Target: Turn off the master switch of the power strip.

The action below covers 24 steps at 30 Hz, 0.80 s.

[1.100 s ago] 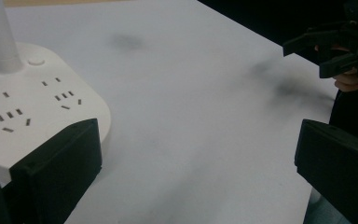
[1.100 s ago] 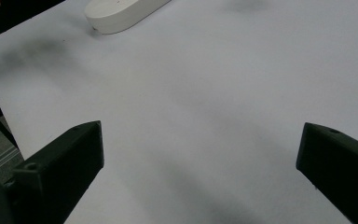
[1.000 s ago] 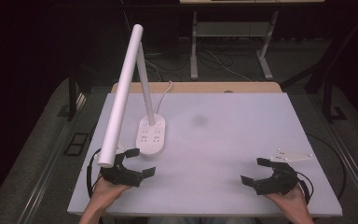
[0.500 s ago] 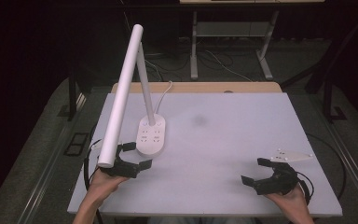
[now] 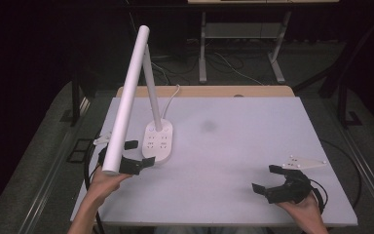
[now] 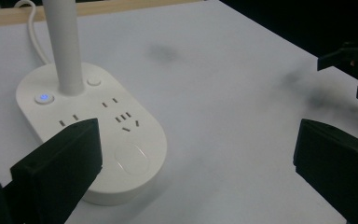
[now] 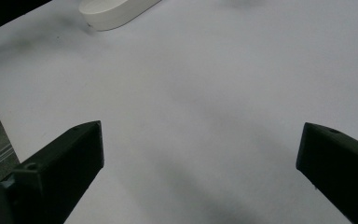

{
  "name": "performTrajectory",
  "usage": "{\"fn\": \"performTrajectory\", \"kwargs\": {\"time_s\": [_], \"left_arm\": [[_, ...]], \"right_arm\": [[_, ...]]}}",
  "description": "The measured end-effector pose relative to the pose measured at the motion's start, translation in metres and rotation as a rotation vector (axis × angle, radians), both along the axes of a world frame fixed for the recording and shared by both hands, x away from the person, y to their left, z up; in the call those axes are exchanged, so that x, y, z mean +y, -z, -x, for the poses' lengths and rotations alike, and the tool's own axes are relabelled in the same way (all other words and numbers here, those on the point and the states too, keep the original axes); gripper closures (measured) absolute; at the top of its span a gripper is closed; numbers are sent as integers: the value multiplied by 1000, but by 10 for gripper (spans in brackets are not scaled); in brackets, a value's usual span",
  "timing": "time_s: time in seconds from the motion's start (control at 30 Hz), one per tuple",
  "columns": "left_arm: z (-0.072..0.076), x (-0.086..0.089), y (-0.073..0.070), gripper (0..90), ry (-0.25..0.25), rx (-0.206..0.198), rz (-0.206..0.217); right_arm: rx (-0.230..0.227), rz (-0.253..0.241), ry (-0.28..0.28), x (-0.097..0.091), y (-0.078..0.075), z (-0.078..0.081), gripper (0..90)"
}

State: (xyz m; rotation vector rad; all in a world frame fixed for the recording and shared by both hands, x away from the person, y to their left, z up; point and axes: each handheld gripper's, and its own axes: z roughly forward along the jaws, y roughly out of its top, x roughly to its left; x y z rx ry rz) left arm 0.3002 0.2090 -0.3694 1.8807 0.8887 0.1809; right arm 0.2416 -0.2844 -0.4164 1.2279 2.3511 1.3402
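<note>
A white desk lamp stands on the left part of the white table (image 5: pixel 253 131). Its oval base (image 5: pixel 158 141) carries sockets, and its long tube head (image 5: pixel 126 97) slants toward the near left. My left gripper (image 5: pixel 141 153) is open right at the near end of the base, partly under the tube's tip. In the left gripper view the base (image 6: pixel 93 135) lies between and ahead of the wide-open gripper (image 6: pixel 196 140), with a blue-lit button (image 6: pixel 42 98) beside the stem. My right gripper (image 5: pixel 264 178) is open and empty at the near right, over bare table (image 7: pixel 200 93).
The lamp's white cord (image 5: pixel 173 95) runs back over the wooden far edge (image 5: pixel 204 91). A corner of the lamp base (image 7: pixel 116 11) shows at the top of the right gripper view. Dark floor, cables and table legs lie beyond. The other gripper (image 6: pixel 354 60) shows far right.
My left gripper has moved forward and slightly right, up to the near end of the lamp base. The right gripper has stayed almost still.
</note>
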Motion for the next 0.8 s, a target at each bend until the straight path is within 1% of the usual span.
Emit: {"fn": "performTrajectory", "kwargs": {"time_s": [0.1,0.23,0.33,0.8], "left_arm": [[-5,2,-1,2,-6,2,-5],[-9,2,-3,2,-10,3,-11],[-14,3,-4,3,-12,10,-16],[-31,4,-10,7,-23,20,-51]], "right_arm": [[-1,2,-2,0,0,0,0],[1,2,0,0,0,0,0],[2,0,0,-1,0,0,0],[0,3,-1,-1,1,0,0]]}}
